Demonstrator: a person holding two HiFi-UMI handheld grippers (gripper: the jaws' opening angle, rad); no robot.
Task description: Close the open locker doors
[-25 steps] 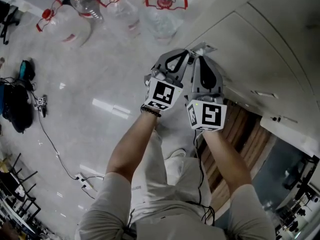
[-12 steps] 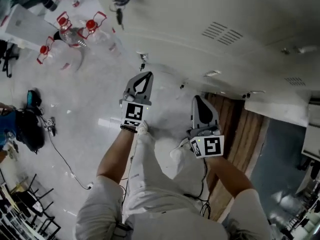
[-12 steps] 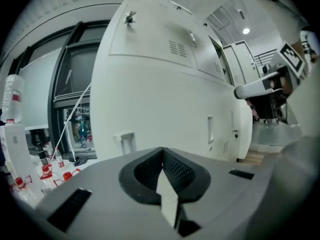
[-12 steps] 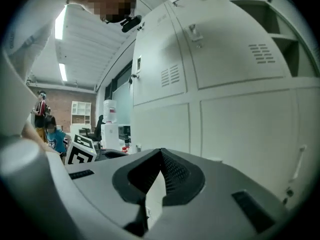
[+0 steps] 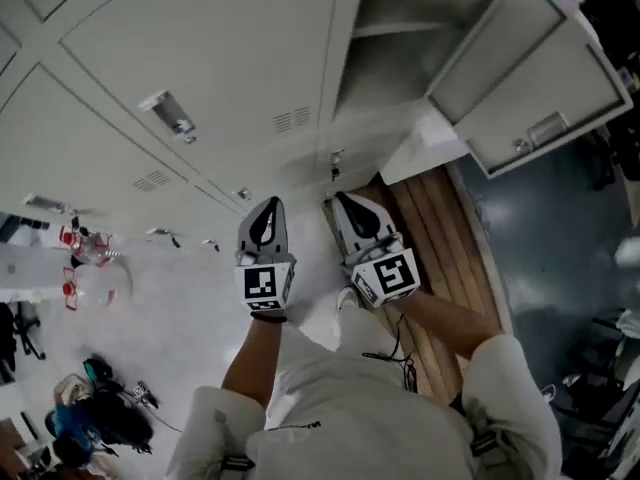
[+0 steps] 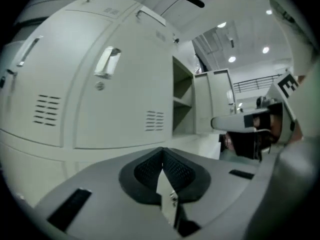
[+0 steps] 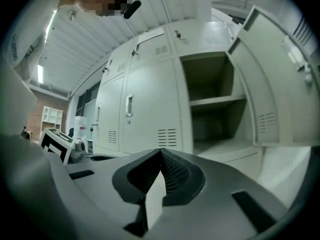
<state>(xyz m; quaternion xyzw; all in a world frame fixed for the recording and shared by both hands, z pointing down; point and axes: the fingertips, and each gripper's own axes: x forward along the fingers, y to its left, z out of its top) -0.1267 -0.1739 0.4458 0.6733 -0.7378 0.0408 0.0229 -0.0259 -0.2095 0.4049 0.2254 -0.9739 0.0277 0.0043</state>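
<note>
A row of pale grey lockers fills the upper part of the head view. One locker stands open with a shelf inside, and its door swings out to the right. The right gripper view shows the same open locker and its door ahead. My left gripper is shut and empty, held in front of a closed locker door. My right gripper is shut and empty too, just below the open locker. In the left gripper view the open locker lies to the right.
Clear water bottles with red caps stand on the pale floor at the left. A dark bag and cables lie lower left. A wooden strip runs beside the lockers, with dark floor to the right.
The head has turned from the floor and low lockers up toward the open locker. Both grippers have swung over with it, apart at half a second and closer together now, still shut.
</note>
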